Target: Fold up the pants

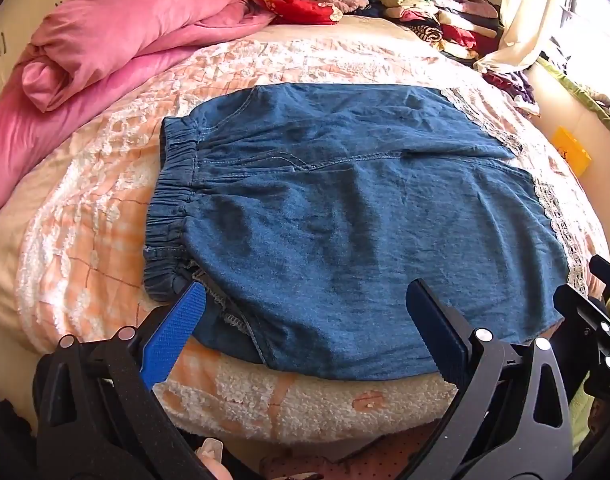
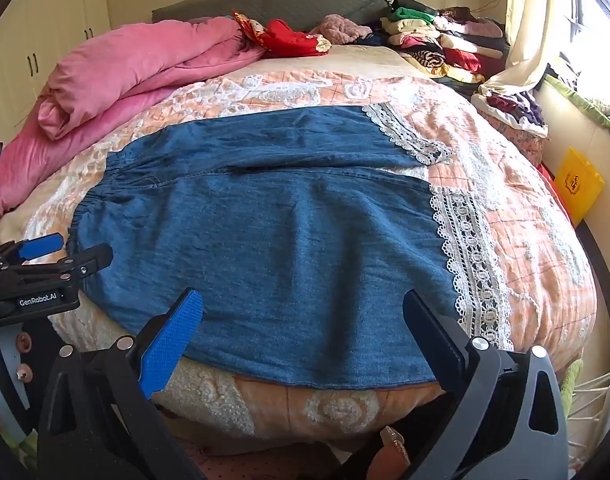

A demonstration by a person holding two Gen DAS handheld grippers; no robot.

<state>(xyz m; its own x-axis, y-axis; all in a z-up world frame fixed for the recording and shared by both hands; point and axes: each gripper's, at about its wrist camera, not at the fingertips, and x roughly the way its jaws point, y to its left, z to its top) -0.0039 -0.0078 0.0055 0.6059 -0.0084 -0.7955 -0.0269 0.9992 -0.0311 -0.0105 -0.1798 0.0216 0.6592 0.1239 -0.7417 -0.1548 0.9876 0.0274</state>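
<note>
Blue denim pants (image 1: 345,216) lie spread flat across the bed, elastic waistband (image 1: 173,200) at the left and white lace leg hems (image 1: 561,224) at the right. They also show in the right wrist view (image 2: 273,240), with the lace hems (image 2: 469,264) on the right. My left gripper (image 1: 305,300) is open and empty, hovering over the near edge by the waistband end. My right gripper (image 2: 301,304) is open and empty over the near edge by the hem end. The left gripper also shows in the right wrist view (image 2: 61,256) at the far left.
A pink quilt (image 1: 105,52) is bunched at the back left. Red cloth (image 1: 301,4) and stacks of folded clothes (image 1: 437,16) lie by the headboard. A yellow box (image 2: 577,184) stands by the right wall. The orange bedspread (image 2: 525,232) slopes off at the near edge.
</note>
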